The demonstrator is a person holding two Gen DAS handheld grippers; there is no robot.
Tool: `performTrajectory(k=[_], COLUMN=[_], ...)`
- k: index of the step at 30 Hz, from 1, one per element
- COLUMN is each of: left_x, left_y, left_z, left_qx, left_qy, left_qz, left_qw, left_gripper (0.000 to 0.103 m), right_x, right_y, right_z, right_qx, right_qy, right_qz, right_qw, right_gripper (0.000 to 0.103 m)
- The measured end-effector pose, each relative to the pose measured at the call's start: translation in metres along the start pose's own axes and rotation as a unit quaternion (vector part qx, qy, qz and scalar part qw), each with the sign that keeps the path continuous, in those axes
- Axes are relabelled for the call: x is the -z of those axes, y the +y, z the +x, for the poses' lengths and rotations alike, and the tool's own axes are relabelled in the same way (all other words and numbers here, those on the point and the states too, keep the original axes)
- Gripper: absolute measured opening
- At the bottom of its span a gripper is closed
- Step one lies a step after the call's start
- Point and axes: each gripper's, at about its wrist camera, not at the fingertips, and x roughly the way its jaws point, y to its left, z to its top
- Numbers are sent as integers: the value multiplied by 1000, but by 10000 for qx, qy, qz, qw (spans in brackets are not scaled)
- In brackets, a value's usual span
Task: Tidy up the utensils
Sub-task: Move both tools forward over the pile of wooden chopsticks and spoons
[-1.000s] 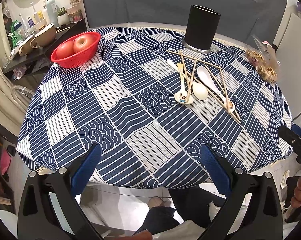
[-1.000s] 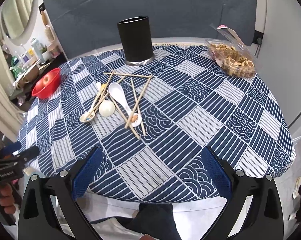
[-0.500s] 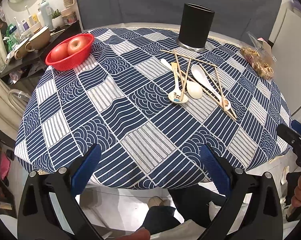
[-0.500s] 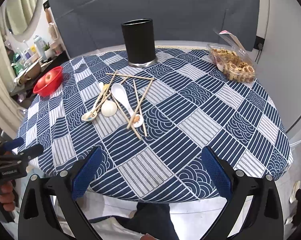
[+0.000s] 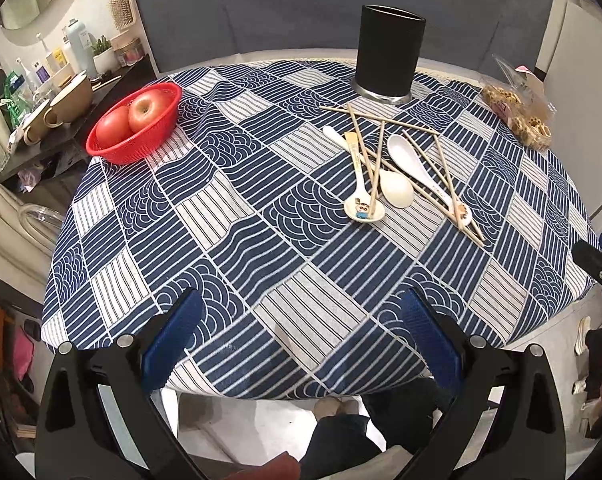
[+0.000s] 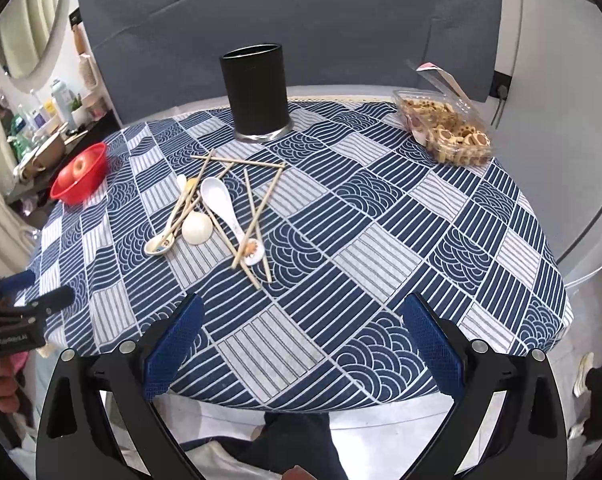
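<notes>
Here the left tongs (image 5: 301, 332) and the right tongs (image 6: 301, 332) both hang over the near edge of the desk (image 6: 381, 260), each released with its blue pads wide apart and nothing between them. The utensils lie in a loose pile toward the far side of the desk: wooden chopsticks (image 6: 257, 200) crisscrossed over several white spoons (image 6: 221, 204). One spoon (image 5: 364, 210) has a cartoon figure printed in its bowl, and another (image 5: 463, 213) carries a similar print; thin marks run along two handles, possibly writing, but too small to read. The black holder (image 6: 257, 92) stands upright just beyond the pile, near the far edge, apart from the nearest chopstick. A red basket (image 5: 135, 128) with two apples sits at the far left edge, and a clear box of biscuits (image 6: 445, 128) at the far right edge. In the right wrist view, the left tongs' body shows white lettering at the picture's left margin, too blurred to make out.
</notes>
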Motion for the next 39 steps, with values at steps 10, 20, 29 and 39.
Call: performTrajectory(k=[10,20,29,39], left_x=[-24,-57,-97,-129], left_y=[8,21,17,11], left_z=[11,28,45,75], left_qx=[-196,75,-155,-223], left_qy=[-7,160,221,482], left_qz=[257,-210,-260,-678], left_qw=[9995,9996,9993,9963], left_gripper=[97,97,97,97], right_x=[-18,-45,-84,-120], right_y=[-2,-11,-23,-32], right_z=[16,36,61,99], right_qx=[101,273,176,-125], right_qy=[119,203,299,472], right_qz=[-11,-59,-348,-542], right_qw=[9999,9994,9988,9973], right_gripper=[95,95,95,95])
